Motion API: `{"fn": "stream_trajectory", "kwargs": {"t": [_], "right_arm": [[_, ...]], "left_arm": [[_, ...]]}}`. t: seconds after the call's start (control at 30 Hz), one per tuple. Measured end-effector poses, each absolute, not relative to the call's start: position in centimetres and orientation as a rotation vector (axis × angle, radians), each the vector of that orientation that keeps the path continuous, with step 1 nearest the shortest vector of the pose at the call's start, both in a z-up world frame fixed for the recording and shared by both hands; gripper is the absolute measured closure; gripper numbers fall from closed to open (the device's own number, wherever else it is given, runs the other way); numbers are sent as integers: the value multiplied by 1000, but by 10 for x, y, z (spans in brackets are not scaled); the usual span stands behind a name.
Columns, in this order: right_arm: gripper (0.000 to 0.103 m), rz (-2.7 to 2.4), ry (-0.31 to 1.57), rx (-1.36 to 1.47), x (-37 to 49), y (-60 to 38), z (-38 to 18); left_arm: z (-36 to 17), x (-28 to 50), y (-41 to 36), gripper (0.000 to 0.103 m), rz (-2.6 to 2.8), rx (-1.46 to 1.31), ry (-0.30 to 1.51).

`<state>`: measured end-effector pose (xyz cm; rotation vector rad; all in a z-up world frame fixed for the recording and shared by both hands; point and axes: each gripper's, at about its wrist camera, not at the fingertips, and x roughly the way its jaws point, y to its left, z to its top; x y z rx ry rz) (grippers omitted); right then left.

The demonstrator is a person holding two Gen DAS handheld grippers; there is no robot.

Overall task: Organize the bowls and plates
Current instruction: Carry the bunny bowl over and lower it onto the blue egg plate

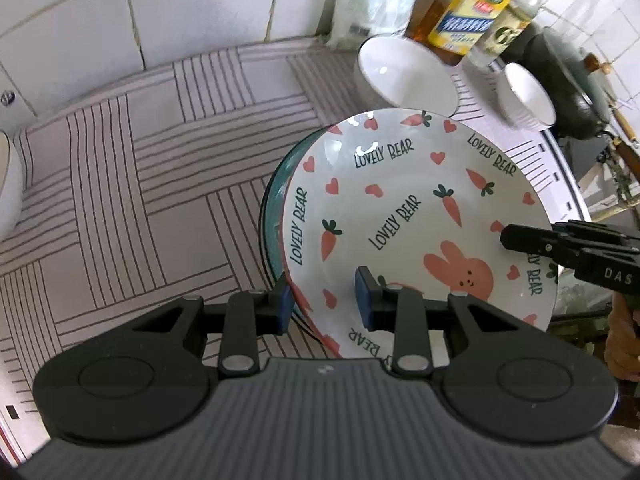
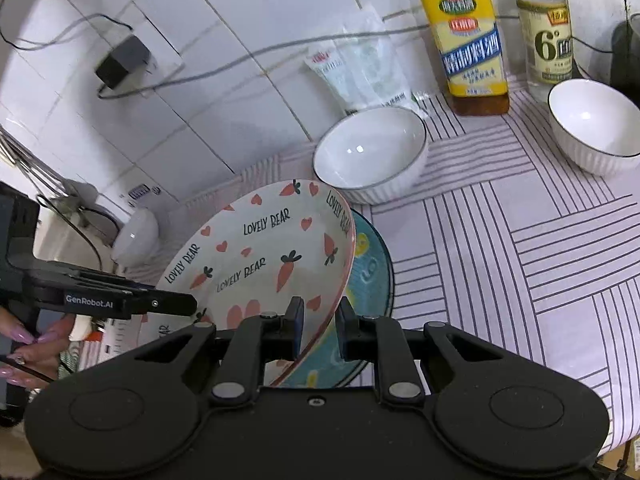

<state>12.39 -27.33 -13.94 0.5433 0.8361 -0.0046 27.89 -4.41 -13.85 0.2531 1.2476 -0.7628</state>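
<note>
**Both grippers on the rabbit plate**

Now the left gripper (image 1: 324,304) has its jaws straddling the rim of the tilted rabbit plate (image 1: 400,216), loosely. The right gripper (image 2: 318,326) clamps its opposite edge, centre frame, above the teal plate (image 2: 372,276). Two white bowls (image 2: 370,152) (image 2: 594,126) sit upper right on the striped counter (image 2: 520,240).

Both wrist views look down close from opposite sides — sharing the carrot-print plate (image 1: 400,216) (image 2: 260,256) and striped cloth (image 1: 160,200) (image 2: 520,260).

"LOVELY BEAR" is printed all over the bunny plate (image 1: 400,208). Left tool (image 2: 176,304) reads "GenRobot.AI", right tool (image 1: 520,240) shows "DAS". Clear bottle (image 2: 548,36) at 1 o'clock says "6°".
</note>
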Motion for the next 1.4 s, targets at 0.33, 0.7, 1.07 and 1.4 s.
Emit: {"fn": "stream_trajectory", "kwargs": {"t": [0.33,0.7,1.07,1.4], "right_arm": [[82,-27,904,534,140,-269,-162],[79,-130,972,488,150,-255,-164],[67,-219,986,286,151,-216,-152],[68,-340,954,350,133,-209,-150]], "left_arm": [[-154,296,-53,72,-709,284,1329],[-164,292,-59,73,-677,347,1337],[-161,287,-60,79,-662,398,1302],[-144,264,-50,82,-685,463,1284]]}}
